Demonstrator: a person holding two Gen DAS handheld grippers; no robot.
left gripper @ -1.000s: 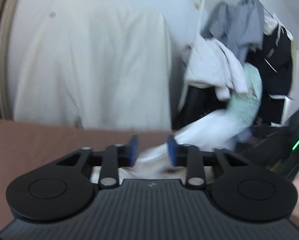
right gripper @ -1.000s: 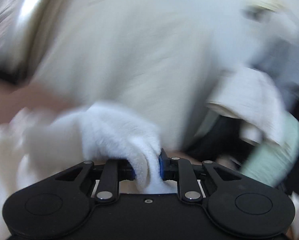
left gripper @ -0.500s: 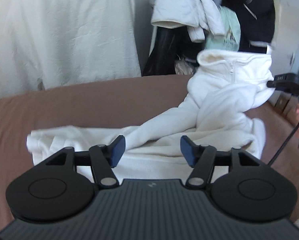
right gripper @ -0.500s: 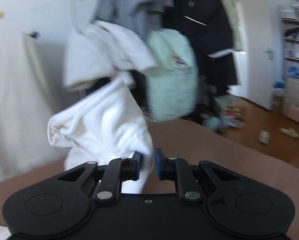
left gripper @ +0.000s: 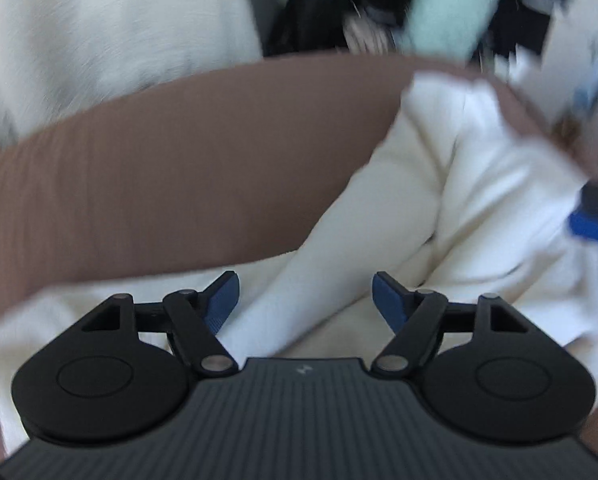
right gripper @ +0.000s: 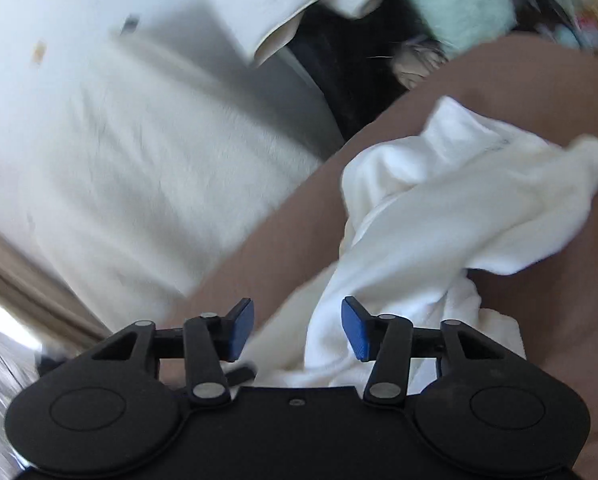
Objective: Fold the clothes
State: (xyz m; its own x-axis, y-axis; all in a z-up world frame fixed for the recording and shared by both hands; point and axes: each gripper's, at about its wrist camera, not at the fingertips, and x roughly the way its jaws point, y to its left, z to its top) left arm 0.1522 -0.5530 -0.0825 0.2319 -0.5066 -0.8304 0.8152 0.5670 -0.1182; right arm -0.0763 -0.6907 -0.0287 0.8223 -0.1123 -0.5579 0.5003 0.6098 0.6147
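Released from the right gripper, which was pinching it half a second ago, the white fleece jacket now lies crumpled on the brown bed cover, no longer lifted in the air. Both wrist views are blurred. At far left hangs a cream sheet against the wall, behind the bed. Nearer the middle, the left gripper points down at the jacket, its jaws opening and spread wide, a twisted fold of fleece lying between the blue pads without being pressed. The right gripper's jaws are opening too, standing apart over the near end of the garment; nothing is clamped. To the right, beyond the bed's edge, dark clothes and a mint-green garment hang together. A blue fingertip of the right gripper shows at the far right edge of the left wrist view, beside the jacket.
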